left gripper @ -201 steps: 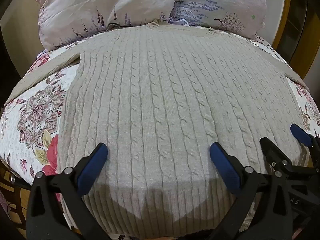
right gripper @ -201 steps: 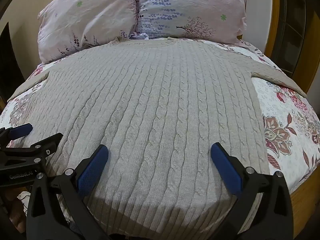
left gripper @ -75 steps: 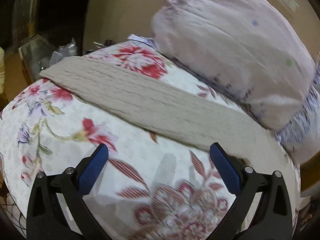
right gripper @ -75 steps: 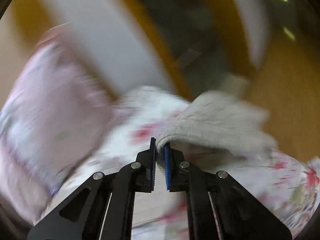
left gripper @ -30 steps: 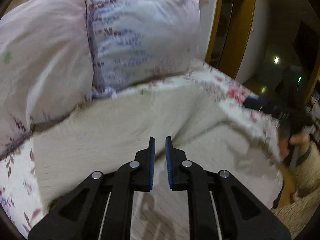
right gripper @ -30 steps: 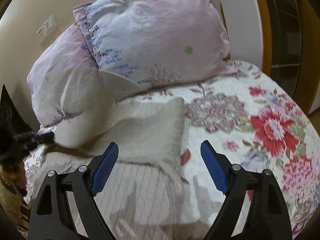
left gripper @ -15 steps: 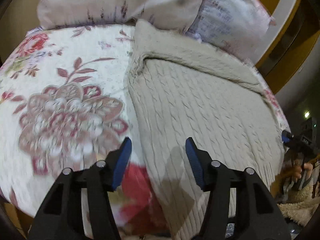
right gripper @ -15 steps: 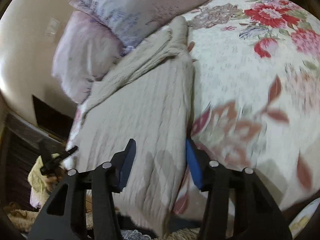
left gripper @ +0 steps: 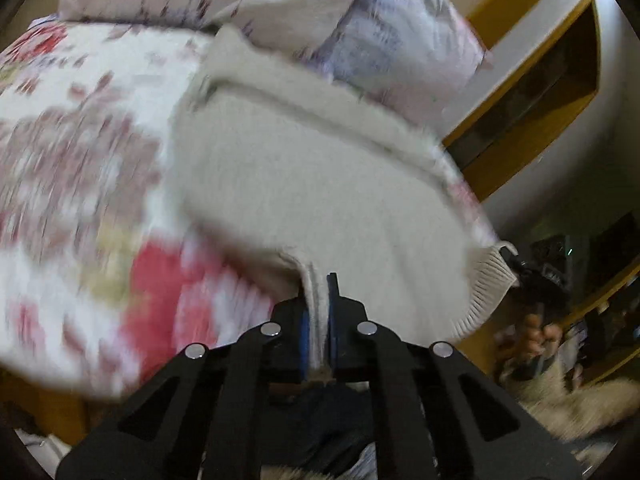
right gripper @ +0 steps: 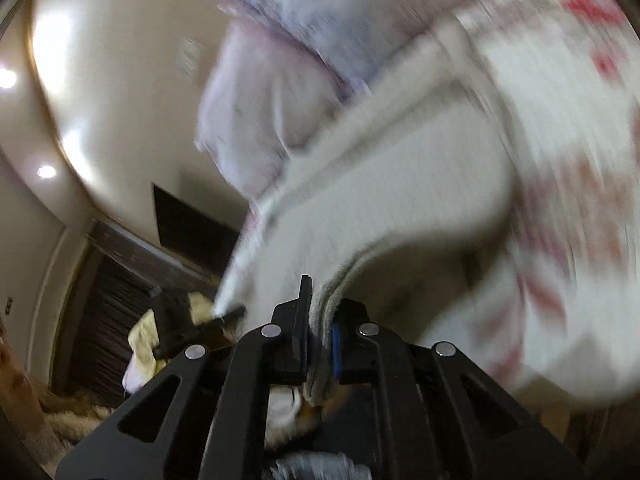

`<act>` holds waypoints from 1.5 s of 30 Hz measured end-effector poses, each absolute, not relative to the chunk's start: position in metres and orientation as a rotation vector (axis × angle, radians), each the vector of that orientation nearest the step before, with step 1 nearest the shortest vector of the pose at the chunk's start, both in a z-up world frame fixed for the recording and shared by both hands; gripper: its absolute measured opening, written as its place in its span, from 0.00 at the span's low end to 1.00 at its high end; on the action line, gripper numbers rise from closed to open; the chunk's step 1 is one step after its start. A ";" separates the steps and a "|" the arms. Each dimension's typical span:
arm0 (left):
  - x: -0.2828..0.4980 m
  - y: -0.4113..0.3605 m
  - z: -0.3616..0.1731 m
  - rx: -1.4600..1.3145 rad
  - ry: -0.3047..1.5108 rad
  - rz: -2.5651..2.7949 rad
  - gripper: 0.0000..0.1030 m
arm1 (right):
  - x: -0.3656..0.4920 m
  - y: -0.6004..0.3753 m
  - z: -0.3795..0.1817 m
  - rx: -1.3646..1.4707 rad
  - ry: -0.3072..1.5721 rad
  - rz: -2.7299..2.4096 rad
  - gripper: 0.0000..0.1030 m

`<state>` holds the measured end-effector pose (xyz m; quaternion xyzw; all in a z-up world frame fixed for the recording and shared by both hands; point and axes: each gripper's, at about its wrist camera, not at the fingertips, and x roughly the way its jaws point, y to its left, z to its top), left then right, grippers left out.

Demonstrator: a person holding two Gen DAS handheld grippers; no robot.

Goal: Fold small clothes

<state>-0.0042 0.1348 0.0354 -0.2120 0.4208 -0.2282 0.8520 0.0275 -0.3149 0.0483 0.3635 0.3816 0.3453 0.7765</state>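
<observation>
A beige cable-knit sweater (left gripper: 320,184) lies on the floral bed, its sleeves folded across its top near the pillows. My left gripper (left gripper: 318,304) is shut on the sweater's bottom hem at its left corner and holds it raised off the bed. My right gripper (right gripper: 320,312) is shut on the hem at the sweater's (right gripper: 384,200) right corner, also raised. The right gripper shows in the left wrist view (left gripper: 520,264) pinching the ribbed hem, and the left gripper shows in the right wrist view (right gripper: 224,314). Both views are motion-blurred.
Two pink and lilac pillows (left gripper: 280,4) lie at the head of the bed behind the sweater. The floral quilt (left gripper: 80,160) spreads to the left. A wooden frame (left gripper: 532,92) stands at the right. A dark cabinet (right gripper: 120,288) and yellow cloth (right gripper: 144,340) lie beside the bed.
Both grippers, half open over the sweater's sides half a second ago, have closed on the bottom hem corners and lifted them off the bed. Both views now blur with motion.
</observation>
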 end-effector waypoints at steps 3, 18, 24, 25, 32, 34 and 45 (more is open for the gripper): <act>0.052 0.151 0.072 -0.479 0.751 -0.410 0.06 | 0.071 -0.319 0.081 0.787 0.686 0.718 0.08; 0.217 0.188 0.055 -0.429 0.853 -0.216 0.65 | 0.244 -0.351 0.047 0.840 0.620 0.359 0.92; 0.222 0.179 0.023 -0.489 0.948 -0.237 0.43 | 0.240 -0.365 0.036 0.897 0.633 0.395 0.92; 0.222 0.178 0.022 -0.501 0.929 -0.229 0.38 | 0.239 -0.367 0.036 0.906 0.627 0.401 0.93; 0.223 0.162 0.043 -0.817 0.852 -0.363 0.14 | 0.243 -0.381 0.037 0.988 0.593 0.442 0.93; 0.229 0.133 0.069 -0.821 0.802 -0.449 0.13 | 0.241 -0.386 0.043 0.985 0.566 0.437 0.93; 0.308 -0.102 0.073 -0.965 0.923 -1.024 0.22 | 0.234 -0.424 0.055 0.860 0.550 0.297 0.93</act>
